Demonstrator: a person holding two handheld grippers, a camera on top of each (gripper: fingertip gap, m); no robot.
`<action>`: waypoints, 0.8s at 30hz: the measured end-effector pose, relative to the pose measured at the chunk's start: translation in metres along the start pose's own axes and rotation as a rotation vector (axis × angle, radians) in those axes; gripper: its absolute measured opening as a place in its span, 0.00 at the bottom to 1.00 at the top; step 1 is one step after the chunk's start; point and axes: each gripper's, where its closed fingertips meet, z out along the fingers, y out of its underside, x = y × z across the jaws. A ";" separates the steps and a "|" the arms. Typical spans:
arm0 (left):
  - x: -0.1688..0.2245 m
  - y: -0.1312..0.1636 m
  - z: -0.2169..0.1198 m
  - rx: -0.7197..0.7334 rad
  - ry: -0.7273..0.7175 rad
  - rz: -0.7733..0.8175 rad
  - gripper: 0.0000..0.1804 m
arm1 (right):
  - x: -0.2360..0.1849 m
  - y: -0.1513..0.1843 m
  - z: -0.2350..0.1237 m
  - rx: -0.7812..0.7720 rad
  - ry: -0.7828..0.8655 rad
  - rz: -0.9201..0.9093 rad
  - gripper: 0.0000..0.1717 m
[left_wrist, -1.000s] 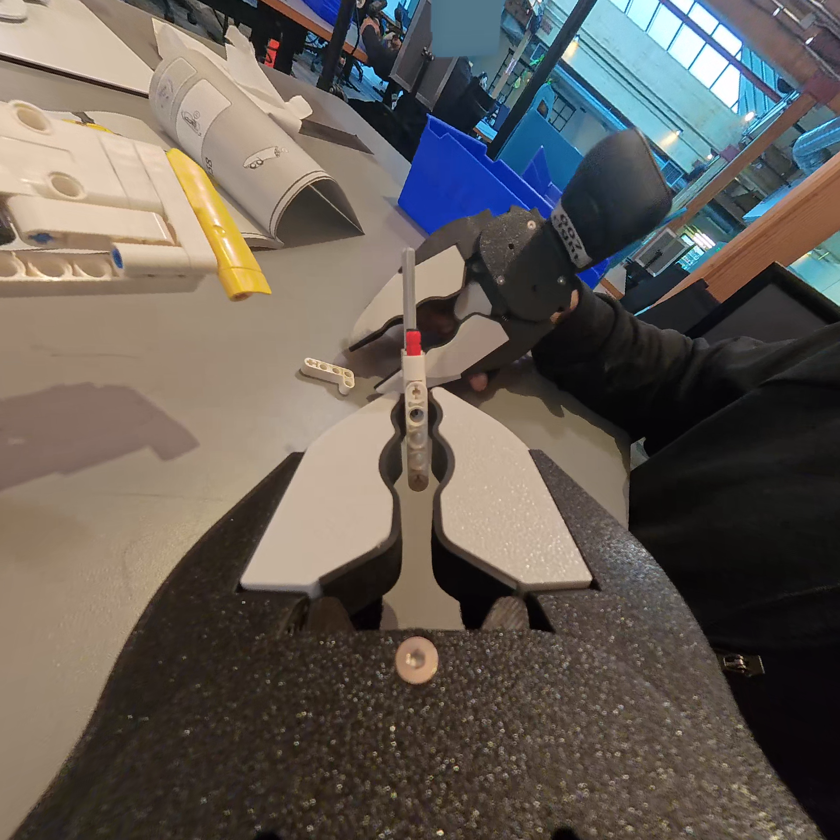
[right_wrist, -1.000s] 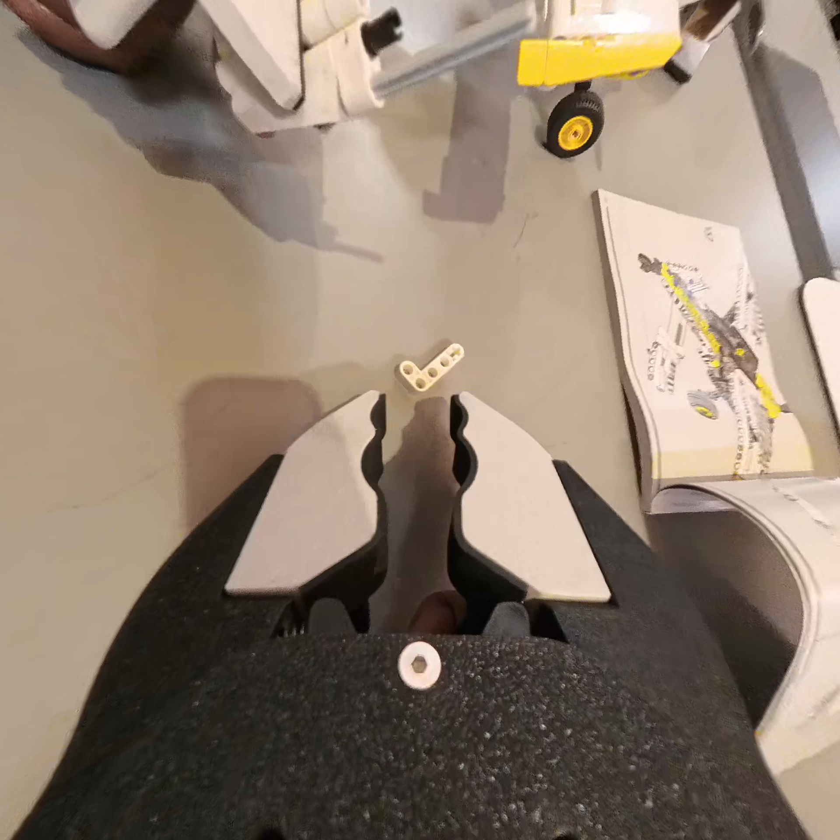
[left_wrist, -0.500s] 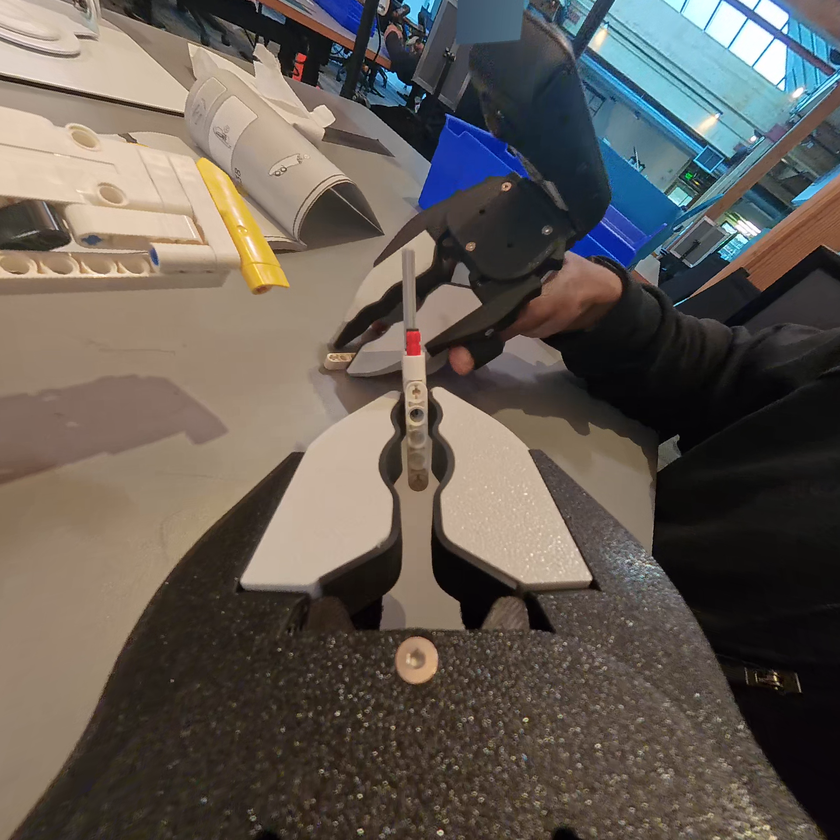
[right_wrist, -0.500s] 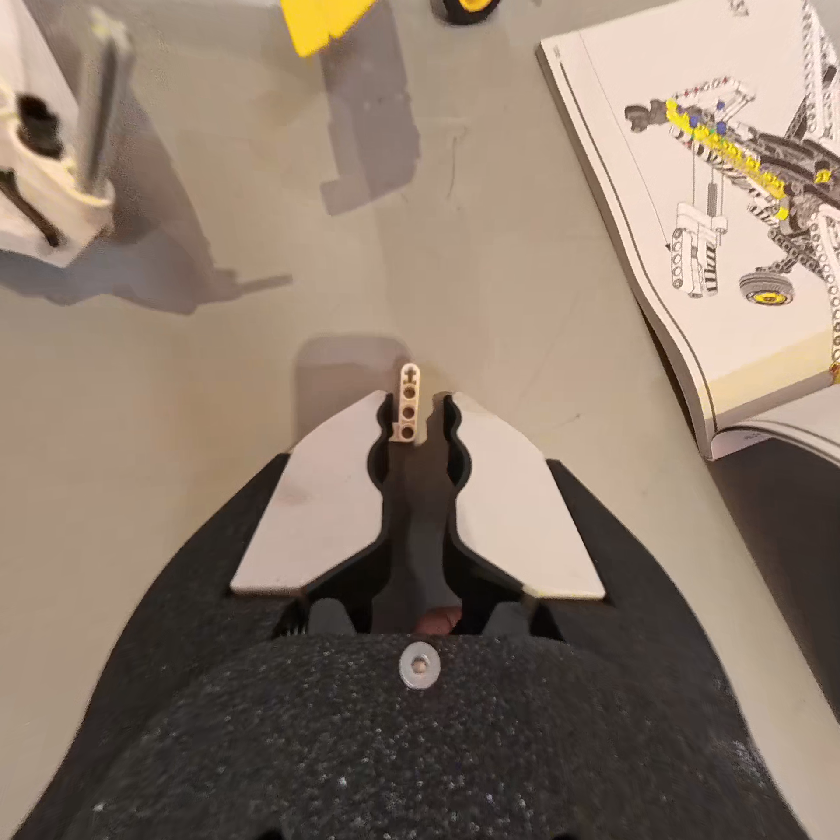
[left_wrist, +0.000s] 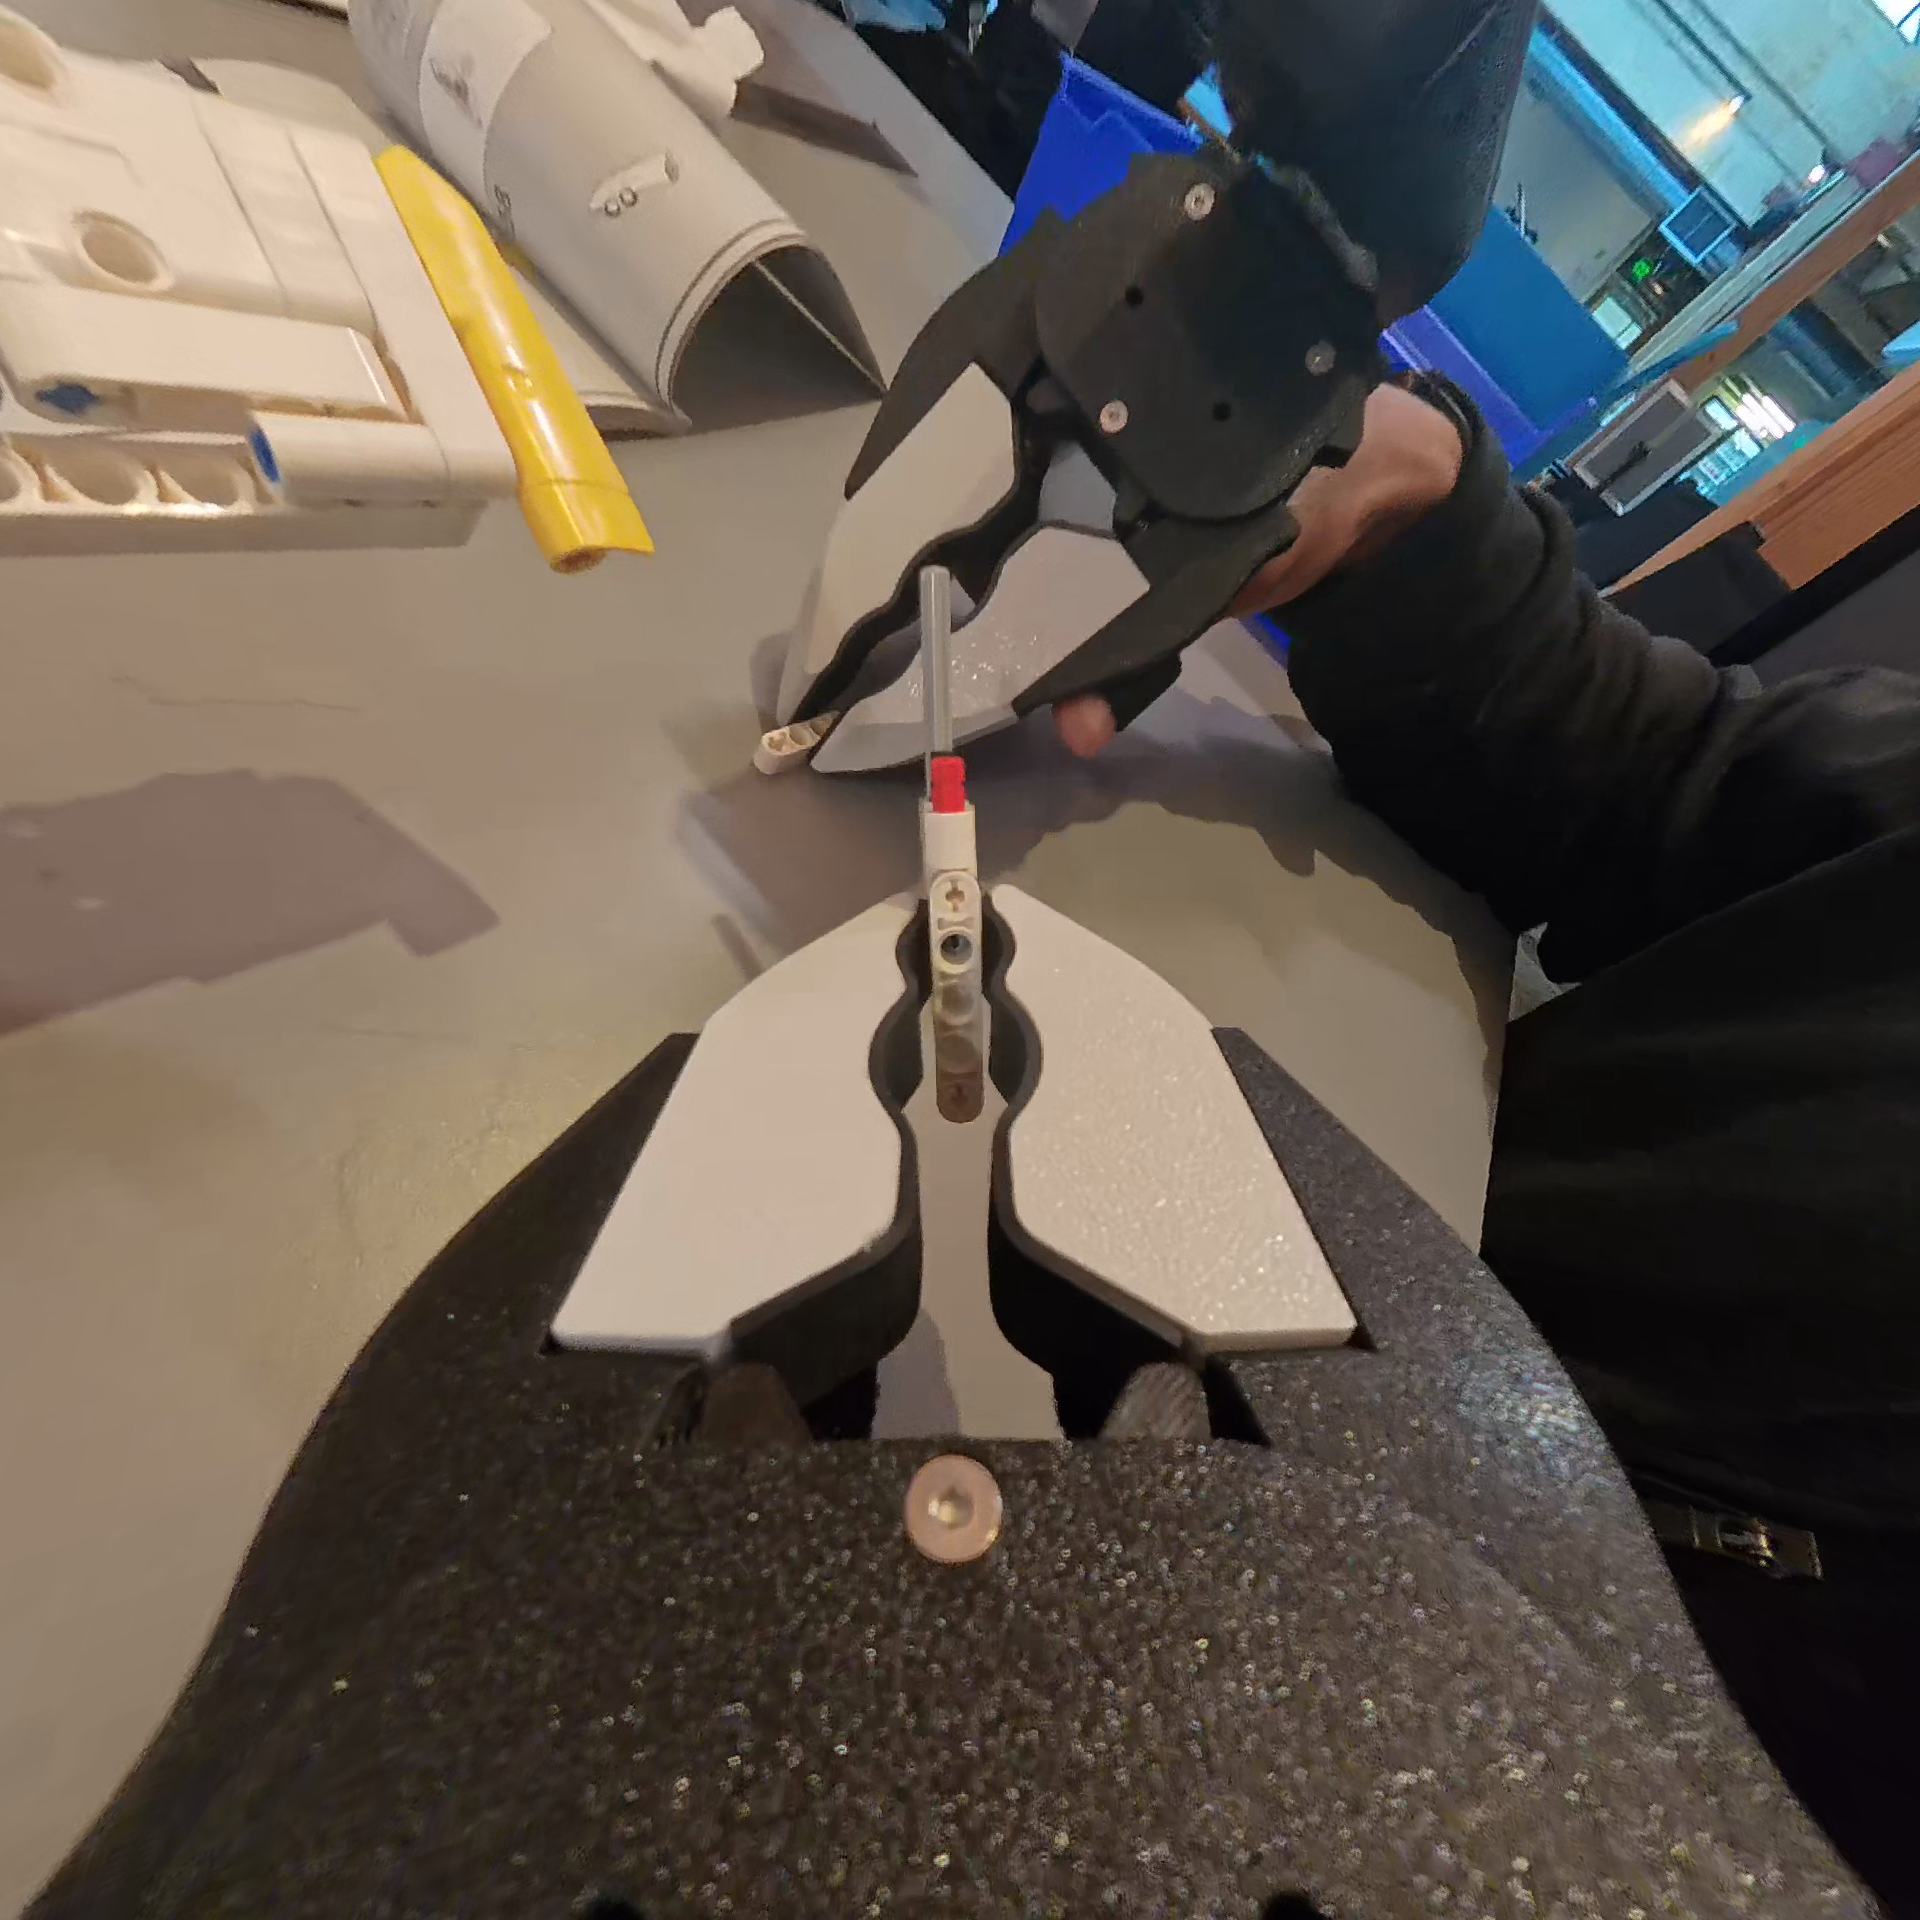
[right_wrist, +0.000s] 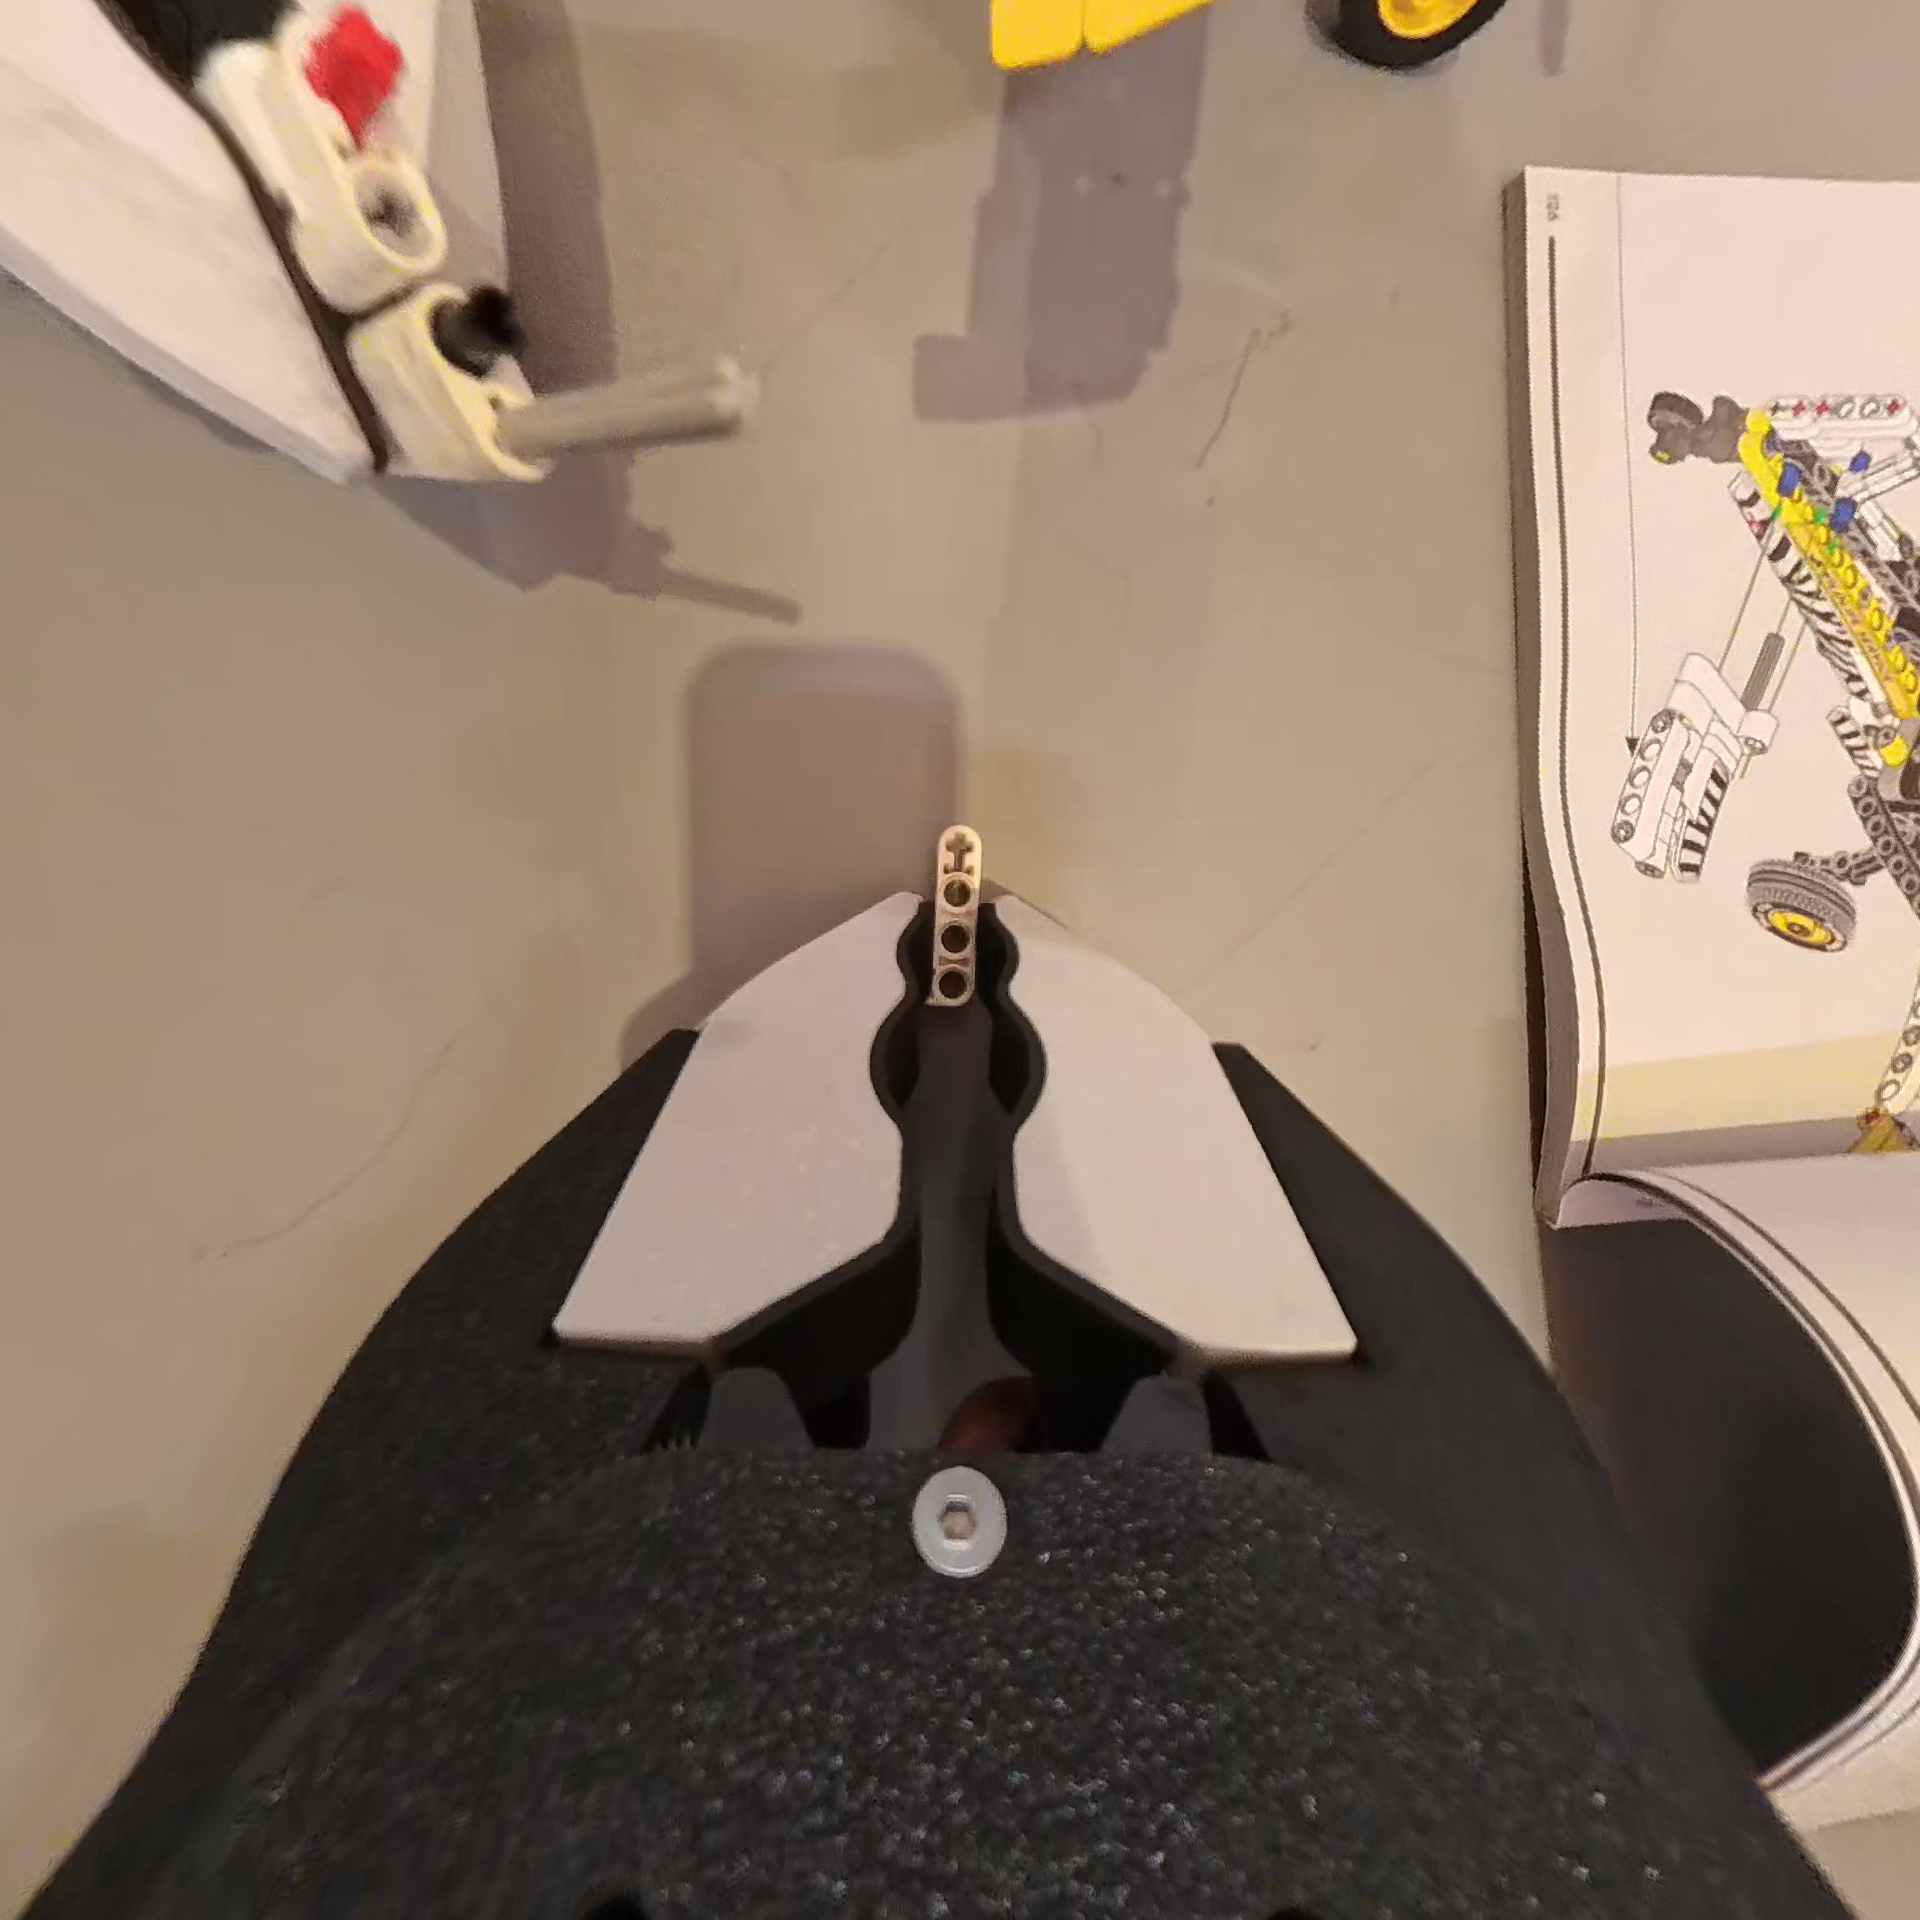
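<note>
My left gripper (left_wrist: 956, 914) is shut on a white holed beam (left_wrist: 956, 951) that carries a red bush (left_wrist: 945, 784) and a thin grey axle (left_wrist: 935, 655) pointing forward. It is held above the grey table (left_wrist: 312, 1039). My right gripper (right_wrist: 958, 920) is shut on a small white angled beam (right_wrist: 958, 862), whose end sticks out past the fingertips. In the left wrist view the right gripper (left_wrist: 805, 727) is just beyond the axle, low over the table, with the small beam (left_wrist: 790, 740) at its tips. The left gripper's assembly (right_wrist: 395, 260) shows at the top left of the right wrist view.
A white and yellow toy model (left_wrist: 208, 312) lies at the far left, with a wheel (right_wrist: 1403, 21). An open instruction booklet (right_wrist: 1714, 623) lies to the right and curls over (left_wrist: 644, 187). A blue bin (left_wrist: 1101, 156) stands behind. A dark sleeve (left_wrist: 1558, 623) is at the right. The tips of one gripper are about 9 cm away from the tips of the other.
My right gripper moved onto the small white angled beam on the table and its fingers closed on it. My left gripper kept its grasp on the axle assembly.
</note>
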 end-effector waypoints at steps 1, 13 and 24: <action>0.000 0.001 0.001 -0.015 0.006 -0.001 0.04 | 0.000 0.000 0.000 0.007 -0.007 -0.003 0.04; 0.006 0.006 0.006 -0.075 0.068 0.016 0.04 | -0.012 -0.056 -0.055 0.614 -0.405 0.089 0.04; 0.014 0.007 0.004 -0.065 0.100 0.066 0.04 | -0.032 -0.066 -0.068 0.711 -0.514 0.039 0.04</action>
